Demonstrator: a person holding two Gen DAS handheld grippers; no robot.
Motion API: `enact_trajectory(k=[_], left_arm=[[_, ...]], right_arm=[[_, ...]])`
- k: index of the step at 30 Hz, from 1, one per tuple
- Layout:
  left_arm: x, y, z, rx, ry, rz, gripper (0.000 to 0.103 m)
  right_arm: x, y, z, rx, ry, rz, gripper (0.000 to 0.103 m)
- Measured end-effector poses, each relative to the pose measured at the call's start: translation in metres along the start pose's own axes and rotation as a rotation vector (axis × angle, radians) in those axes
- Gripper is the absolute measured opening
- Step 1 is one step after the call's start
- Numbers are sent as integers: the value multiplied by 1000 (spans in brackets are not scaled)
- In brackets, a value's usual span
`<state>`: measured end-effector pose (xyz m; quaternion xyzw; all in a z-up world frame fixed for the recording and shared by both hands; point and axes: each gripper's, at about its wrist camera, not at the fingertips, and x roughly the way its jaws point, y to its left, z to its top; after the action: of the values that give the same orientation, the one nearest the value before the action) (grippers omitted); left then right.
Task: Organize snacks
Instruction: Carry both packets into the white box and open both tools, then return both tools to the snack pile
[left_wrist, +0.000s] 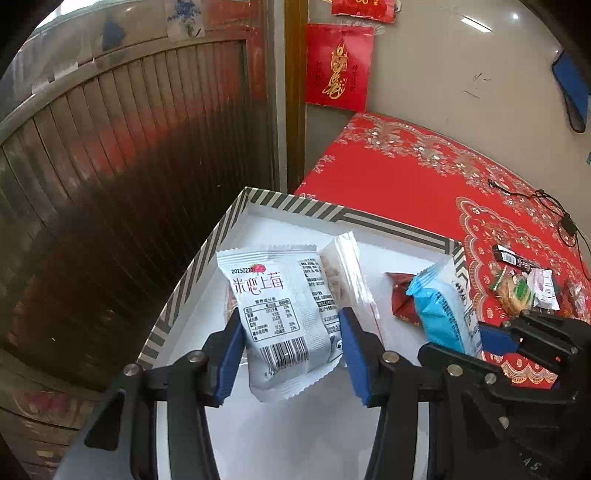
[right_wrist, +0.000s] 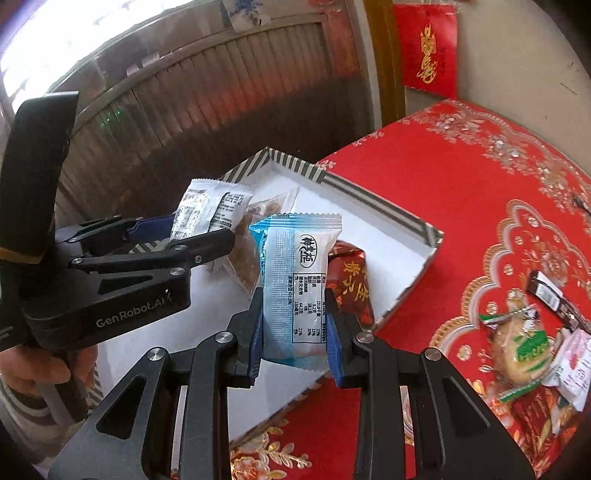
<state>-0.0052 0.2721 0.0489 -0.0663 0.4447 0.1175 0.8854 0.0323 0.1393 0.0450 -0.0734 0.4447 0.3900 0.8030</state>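
left wrist view: both tongs carry snacks over the striped box.
left tongs (left_wrist: 291, 343) pinch a white packet (left_wrist: 284, 314), right tongs (right_wrist: 293, 332) a blue packet (right_wrist: 295, 288), above the box (left_wrist: 295, 205) at the counter (left_wrist: 406, 177) edge; light, crinkly, slippery film, best gripped mid-body.

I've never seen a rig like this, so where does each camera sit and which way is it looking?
Left wrist: on the left gripper, looking down along its fingers at a white packet held over the box; the right gripper shows alongside.
Right wrist: on the right gripper, looking down at its blue packet; the left gripper and a hand show.
Shared: both packets, box, red cloth.
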Motion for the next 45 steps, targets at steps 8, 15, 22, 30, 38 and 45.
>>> enact_trajectory(k=[8, 15, 22, 30, 38, 45], left_arm=[[5, 3, 0, -2, -2, 6, 53], [12, 5, -3, -8, 4, 38, 55], [12, 12, -6, -27, 8, 79, 73], [2, 17, -11, -54, 6, 88, 81], [-28, -7, -13, -33, -54, 52, 88], [-44, -58, -18, 43, -73, -18, 94]], right_arm=[[14, 3, 2, -3, 29, 0, 28], [25, 8, 0, -11, 48, 0, 28], [24, 9, -2, -20, 46, 7, 37], [10, 9, -4, 10, 20, 31, 51], [-36, -4, -16, 37, -31, 10, 51], [-83, -38, -45, 93, -69, -51, 51]])
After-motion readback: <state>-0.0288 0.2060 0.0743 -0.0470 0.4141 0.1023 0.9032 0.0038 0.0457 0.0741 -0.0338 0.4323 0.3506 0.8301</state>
